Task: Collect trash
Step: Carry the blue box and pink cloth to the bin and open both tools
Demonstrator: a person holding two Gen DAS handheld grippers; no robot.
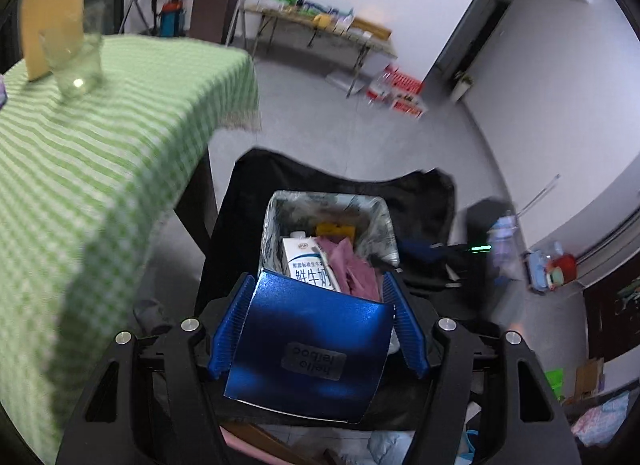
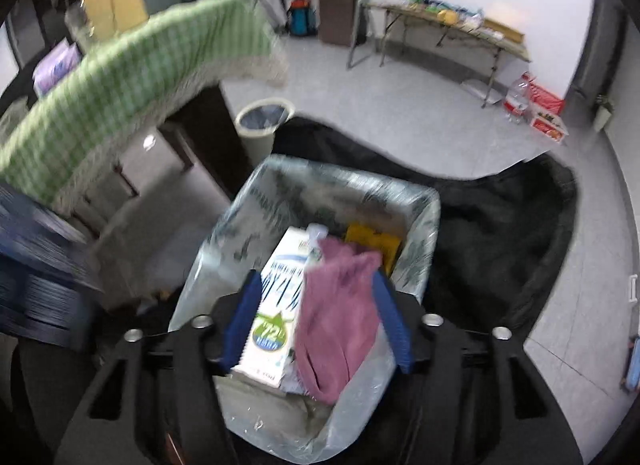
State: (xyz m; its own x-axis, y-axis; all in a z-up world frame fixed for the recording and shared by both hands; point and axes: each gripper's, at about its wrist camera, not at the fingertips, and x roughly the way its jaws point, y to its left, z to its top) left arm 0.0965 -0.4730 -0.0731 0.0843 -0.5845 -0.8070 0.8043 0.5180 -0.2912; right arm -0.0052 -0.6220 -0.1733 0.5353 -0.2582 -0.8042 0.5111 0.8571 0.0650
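Note:
My left gripper [image 1: 320, 277] is shut on a glossy blue box [image 1: 312, 337] with a dark label, its ribbed blue fingers [image 1: 234, 321] against both sides. It hangs above a bin lined with a clear bag [image 1: 276, 201]. In the bin lie a white milk carton [image 1: 306, 261], a pink cloth [image 1: 356, 265] and something yellow [image 1: 336, 230]. My right gripper [image 2: 316, 275] stands open low over the same bin [image 2: 424, 201]. The milk carton [image 2: 280, 289] and pink cloth [image 2: 336, 325] lie loose between its fingers, the yellow item [image 2: 372, 241] beyond.
A table under a green checked cloth [image 1: 100, 145] stands left of the bin, with a glass jar [image 1: 76, 65] on it. Black fabric [image 2: 500, 225] spreads on the floor around the bin. A small round wastebasket [image 2: 264, 115] sits by the table leg. A folding table [image 2: 448, 25] lines the far wall.

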